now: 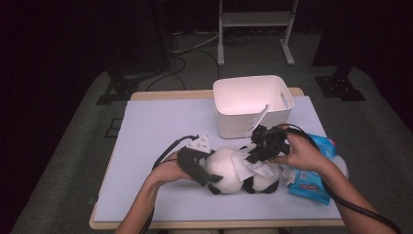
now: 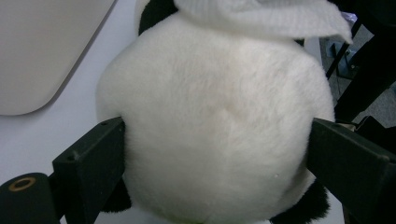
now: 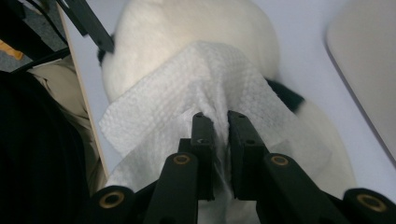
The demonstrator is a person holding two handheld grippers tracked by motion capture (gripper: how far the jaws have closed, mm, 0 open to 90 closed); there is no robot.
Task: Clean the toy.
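Left gripper (image 2: pixel 215 154) clamps the panda (image 2: pixel 215 121) across its round white fuzzy body, one black jaw pressed into each flank, plush bulging between them; black limb patches sit just below the jaws. Right gripper (image 3: pixel 220 122) has its jaws nearly closed, pinching a bunched fold of the wipe (image 3: pixel 187 116), thin white embossed sheet, draped over the panda ahead of and beneath the jaw tips. High view: panda (image 1: pixel 229 170) lies on the pale mat (image 1: pixel 160 131) between both grippers, left gripper (image 1: pixel 207 176) on its left end, right gripper (image 1: pixel 253 156) above its middle holding the wipe (image 1: pixel 251 165). That view alone gives the white rounded bin (image 1: pixel 253 105) beyond the right gripper and the blue glossy wipe pack (image 1: pixel 311 180) under the right hand (image 1: pixel 299 153). The right gripper view adds the wipe's dimpled texture; the left gripper view adds the plush nap.
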